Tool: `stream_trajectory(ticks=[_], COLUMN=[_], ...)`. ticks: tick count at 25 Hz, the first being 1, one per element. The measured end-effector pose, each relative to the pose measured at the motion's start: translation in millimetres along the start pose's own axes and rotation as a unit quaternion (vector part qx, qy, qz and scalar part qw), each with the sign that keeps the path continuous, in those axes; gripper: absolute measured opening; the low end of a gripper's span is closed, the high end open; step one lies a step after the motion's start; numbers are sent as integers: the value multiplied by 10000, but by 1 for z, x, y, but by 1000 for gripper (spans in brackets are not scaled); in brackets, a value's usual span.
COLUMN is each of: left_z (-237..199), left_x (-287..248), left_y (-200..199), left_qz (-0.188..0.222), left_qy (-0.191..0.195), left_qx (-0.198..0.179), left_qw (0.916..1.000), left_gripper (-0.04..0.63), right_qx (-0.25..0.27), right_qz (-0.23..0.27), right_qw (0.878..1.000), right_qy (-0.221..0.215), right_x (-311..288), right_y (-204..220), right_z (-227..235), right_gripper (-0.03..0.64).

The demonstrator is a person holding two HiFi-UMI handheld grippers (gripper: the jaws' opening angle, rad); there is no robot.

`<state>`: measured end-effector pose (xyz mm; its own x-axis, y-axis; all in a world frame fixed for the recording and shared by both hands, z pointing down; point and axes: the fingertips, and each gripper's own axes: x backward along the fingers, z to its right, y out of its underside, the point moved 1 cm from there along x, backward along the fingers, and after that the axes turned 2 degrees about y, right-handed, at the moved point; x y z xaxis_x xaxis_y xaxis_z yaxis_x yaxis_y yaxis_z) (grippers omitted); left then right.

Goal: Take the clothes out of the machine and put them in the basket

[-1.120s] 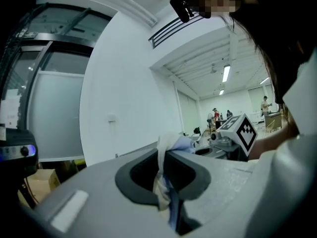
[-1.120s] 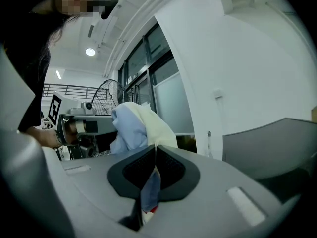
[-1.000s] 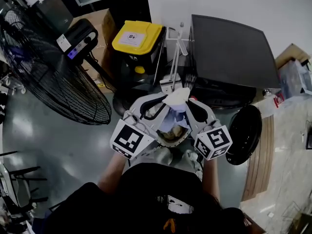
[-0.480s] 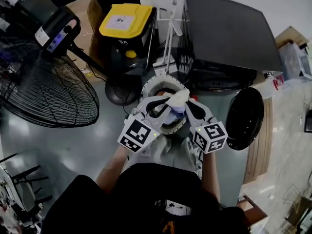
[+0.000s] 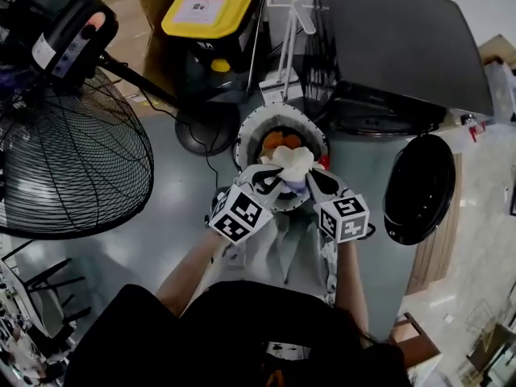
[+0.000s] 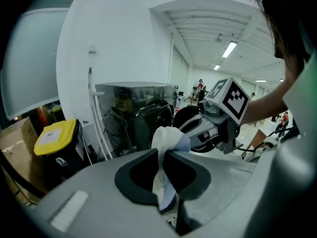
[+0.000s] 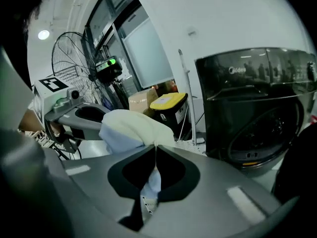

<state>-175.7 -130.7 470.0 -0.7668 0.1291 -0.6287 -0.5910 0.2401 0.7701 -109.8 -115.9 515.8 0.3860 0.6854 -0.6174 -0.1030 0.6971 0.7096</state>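
A white and pale blue cloth point(image 5: 292, 163) hangs between both grippers, over the near rim of the round white basket point(image 5: 250, 129). An orange garment point(image 5: 282, 140) lies inside the basket. My left gripper point(image 5: 276, 174) is shut on the cloth point(image 6: 166, 135), which bunches above its jaws. My right gripper point(image 5: 310, 176) is shut on the same cloth point(image 7: 130, 127) from the other side. The black washing machine point(image 5: 395, 47) stands behind the basket, with its round door point(image 5: 419, 188) swung open at the right. The right gripper point(image 6: 218, 117) faces the left one closely.
A large floor fan point(image 5: 68, 156) stands at the left, its cable running toward the basket. A black bin with a yellow lid point(image 5: 211, 10) sits at the back beside a white stand point(image 5: 289, 39). The person's knees are just below the grippers.
Both grippers, still holding the cloth together, now sit lower over the basket's near rim. More of the basket and the orange garment inside it show.
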Motion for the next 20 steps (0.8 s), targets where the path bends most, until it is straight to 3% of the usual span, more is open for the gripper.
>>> stream_trajectory(ticks=[12,17,20], left_z=[-8,-5,-2], left_x=[-75,-96,-99], left_y=[114,164,188], left_qz=[-1170,-1845,-2096], left_qy=[446,521,656], left_qx=[212,22,345], left_qw=[9919,9814,9750], left_gripper=[34,34,89], right_qx=[-308,-614,-802], right_qz=[-1246,-1615,-1725], right_qw=[9917,9844,9801], right_qy=[29,345,574], right_x=[-72,-92,-101], right_y=[105,148,166], right_z=[38,55,58], right_gripper=[32,34,57])
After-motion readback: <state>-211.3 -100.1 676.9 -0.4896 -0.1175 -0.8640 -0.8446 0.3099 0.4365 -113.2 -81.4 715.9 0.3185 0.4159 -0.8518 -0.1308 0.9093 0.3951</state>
